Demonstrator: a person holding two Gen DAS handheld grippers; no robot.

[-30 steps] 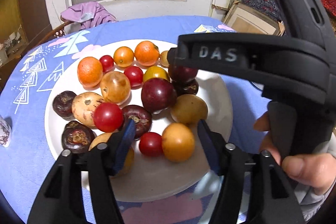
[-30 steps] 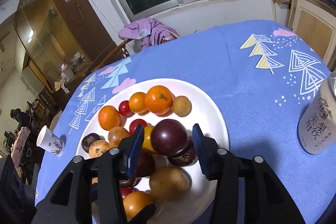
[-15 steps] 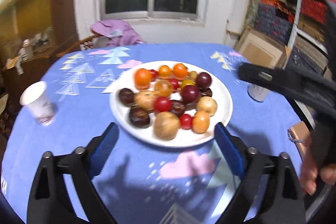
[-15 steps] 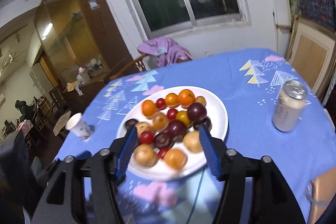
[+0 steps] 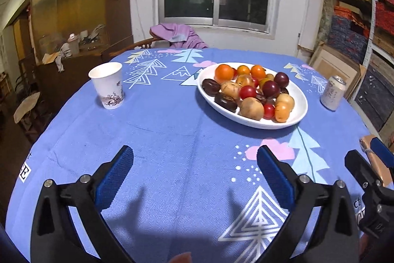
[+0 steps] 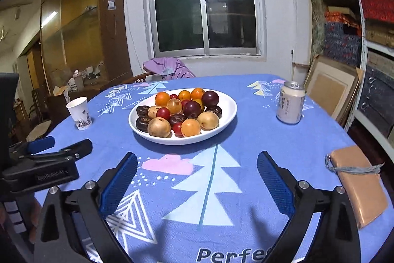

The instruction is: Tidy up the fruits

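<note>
A white plate point(image 5: 299, 104) point(image 6: 227, 104) stands on the blue tablecloth and holds several fruits: oranges point(image 5: 224, 72), red tomatoes point(image 5: 248, 92), dark purple plums point(image 6: 210, 97), brown passion fruits point(image 5: 225, 101) and yellow-brown round fruits point(image 6: 159, 127). My left gripper point(image 5: 194, 173) is open and empty, above the cloth well in front and left of the plate. My right gripper point(image 6: 197, 175) is open and empty, above the cloth in front of the plate. The left gripper also shows at the left of the right wrist view point(image 6: 57, 148).
A paper cup point(image 5: 107, 85) point(image 6: 79, 113) stands left of the plate. A drink can point(image 5: 333, 96) point(image 6: 290, 102) stands to its right. A tan wallet with a band point(image 6: 357, 185) lies at the right table edge. A chair with purple cloth point(image 6: 167, 68) is behind the table.
Both grippers have pulled back from the plate toward the table's near side and opened wider. The fruits stay on the plate; the cup, can and wallet came into view.
</note>
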